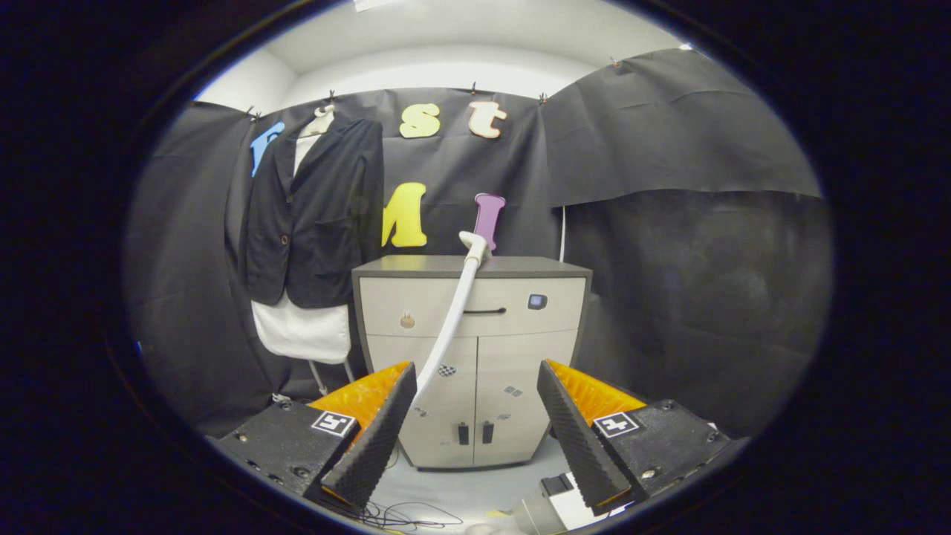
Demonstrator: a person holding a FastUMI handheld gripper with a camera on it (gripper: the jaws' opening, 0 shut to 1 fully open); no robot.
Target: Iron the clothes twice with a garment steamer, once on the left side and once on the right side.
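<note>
The garment steamer [476, 245] rests on the top of a cabinet [475, 357], well beyond the fingers. Its small pale head lies at the front edge of the cabinet top, and a long white hose [452, 316] runs from it down and toward the camera, slanting across the cabinet's front and passing behind the tip of the left finger. The hose's long axis is a steep diagonal, high at the head and low near the fingers; which way the nozzle faces is too small to tell.

The clothes, a dark jacket [316, 215] over a white garment [301, 331], hang from a hanger on the black cloth wall to the left of the cabinet, upright, with the white hem showing below the jacket. The jacket looks like smooth woven cloth with lapels and a button at the front.

The gripper [475, 427] is spread wide, its two fingers well apart and closed on nothing; the cabinet's lower doors show in the gap between them. The finger pads are ribbed wedges.

The cabinet is a boxy unit with a dark flat top, pale matte front, a drawer with a thin dark handle and two doors below. It stands on a pale floor, where thin cables [401, 513] lie. Black cloth drapes the walls in soft folds, under a white ceiling.
</note>
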